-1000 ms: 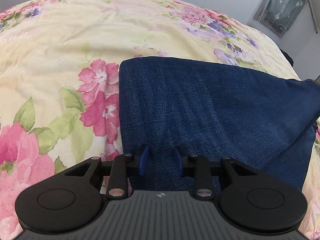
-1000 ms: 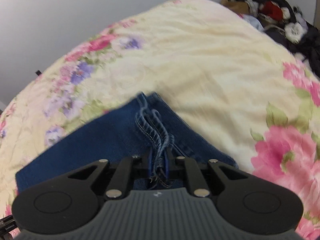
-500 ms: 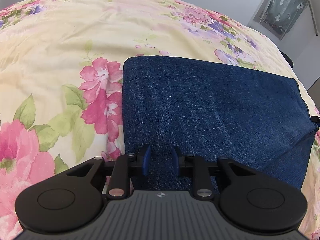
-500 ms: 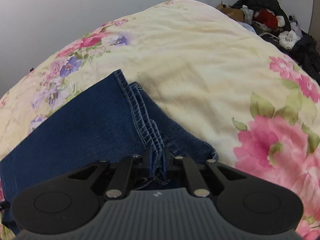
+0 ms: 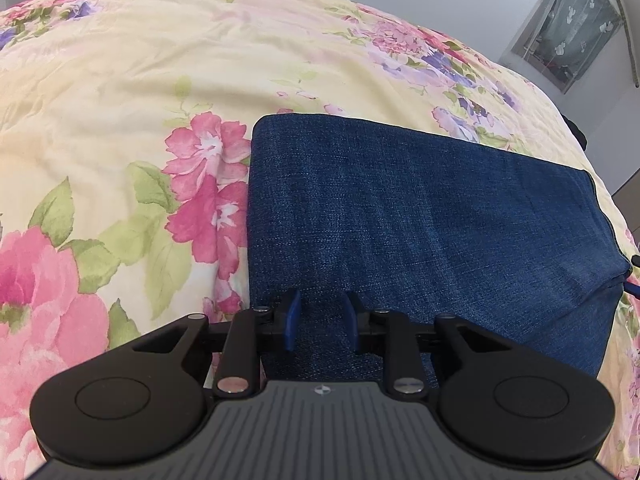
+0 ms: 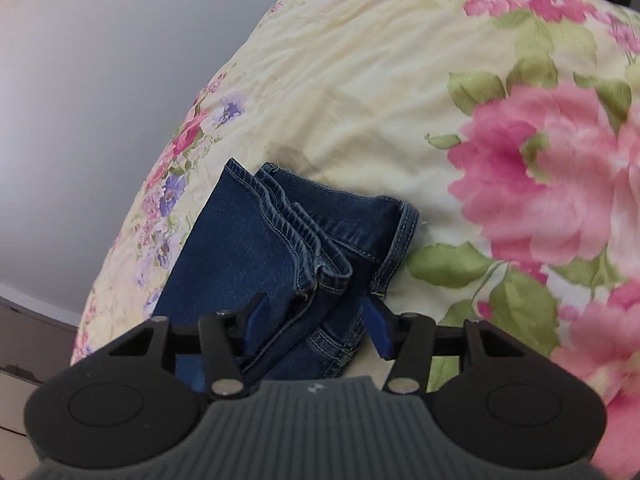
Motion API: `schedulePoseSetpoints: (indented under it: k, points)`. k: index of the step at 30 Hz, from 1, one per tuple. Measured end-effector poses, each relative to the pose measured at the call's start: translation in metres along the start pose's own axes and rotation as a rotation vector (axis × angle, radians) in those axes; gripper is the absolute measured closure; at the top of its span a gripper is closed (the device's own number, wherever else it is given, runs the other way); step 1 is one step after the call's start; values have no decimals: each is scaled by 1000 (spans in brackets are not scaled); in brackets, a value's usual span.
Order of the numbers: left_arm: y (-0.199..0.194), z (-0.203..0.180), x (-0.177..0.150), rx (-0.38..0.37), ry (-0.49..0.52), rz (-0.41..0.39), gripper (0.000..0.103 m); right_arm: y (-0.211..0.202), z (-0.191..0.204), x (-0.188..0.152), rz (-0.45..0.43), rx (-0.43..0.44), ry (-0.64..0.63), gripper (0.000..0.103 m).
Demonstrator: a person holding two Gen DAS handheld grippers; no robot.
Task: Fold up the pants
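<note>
A: Start at the right gripper (image 6: 316, 316). Its fingers (image 6: 378, 330) are spreading apart, and the hems of the jeans (image 6: 248, 248) lie between them, no longer pinched.

B: So it is letting go of the leg ends. And the left gripper (image 5: 320, 318)?

A: Its fingers (image 5: 290, 318) stand partly apart over the near edge of the jeans (image 5: 420, 224). Denim lies under the gap, but the pads do not press on it. I read it as released.

B: Where do the jeans sit?

A: Flat on the bed (image 5: 120, 92), on the floral cover, folded into a wide band. The fold edge is on the left in the left view; the hems and a seamed edge are stacked at the other end, on the right gripper's side.

B: Which step, then?

A: My guess: a lengthwise fold has been laid down and the hems are being dropped on top. Next I would expect the right gripper to lift clear, then both to take one end and carry it over for a shorter fold.

B: Anything beyond?

A: Only the rest of the cover, a wall, and a curtained window (image 5: 568, 28) far right.
</note>
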State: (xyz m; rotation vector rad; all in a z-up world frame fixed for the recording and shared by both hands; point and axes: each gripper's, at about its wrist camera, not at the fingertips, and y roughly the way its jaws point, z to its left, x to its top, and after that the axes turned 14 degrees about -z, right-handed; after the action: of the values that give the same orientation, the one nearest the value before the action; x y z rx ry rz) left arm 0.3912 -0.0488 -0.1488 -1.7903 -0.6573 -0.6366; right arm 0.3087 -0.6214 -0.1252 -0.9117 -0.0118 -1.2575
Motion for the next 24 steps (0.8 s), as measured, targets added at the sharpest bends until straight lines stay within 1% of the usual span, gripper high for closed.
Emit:
schedulePoseSetpoints:
  k: [1,2,3,4,5,6,7,8,9,11,13,16,17,18,19,20,21,23,24]
  points:
    - [-1,-1,0,1,0,1,73,3,1,-1,-11,4,21,59]
    - [-1,-1,0,1,2,3,73,8,3,-2,-15,7,34,64]
    - [-1,-1,1,0,3,3,73,12,4,-3,-19,-1,42,68]
    - [-1,-1,1,-1,0,3,73,16,6,-3,-22,-17,48,74]
    - [-1,-1,1,-2,-3,3,73,18,8,-4,-23,-27,48,75]
    - [-1,0,0,-3,-5,3,73,21,11,-4,-25,-36,36,76]
    - [0,0,1,-3,-7,3,73,23,14,-3,-33,-57,21,85]
    - [-1,1,0,-5,-11,1,73,25,18,-3,-33,-69,13,91]
    - [-2,1,1,-8,-14,-5,73,26,23,-2,-34,-78,-4,94]
    - [-6,2,4,-19,-22,-41,73,27,47,3,-48,-100,-95,96]
    - [-7,4,7,-24,-42,-43,73,24,81,13,-73,-47,-170,96]
    - [-3,4,7,-23,-48,-16,73,5,136,25,-135,82,-287,97]
    - [-3,3,5,-27,-43,-18,73,-4,151,29,-168,107,-336,97]
    - [-4,4,3,-36,-43,-24,73,-10,156,31,-191,117,-367,97]
    - [-5,4,2,-46,-49,-32,73,-13,153,32,-200,106,-387,97]
    - [-5,4,0,-51,-51,-31,73,-11,143,31,-188,68,-405,98]
    - [-4,4,-1,-54,-47,-28,73,-5,128,27,-160,10,-416,98]
    - [-2,2,-3,-57,-30,-24,74,14,85,17,-89,-100,-366,98]
    - [-2,1,-3,-55,-23,-24,74,21,66,11,-73,-132,-339,98]
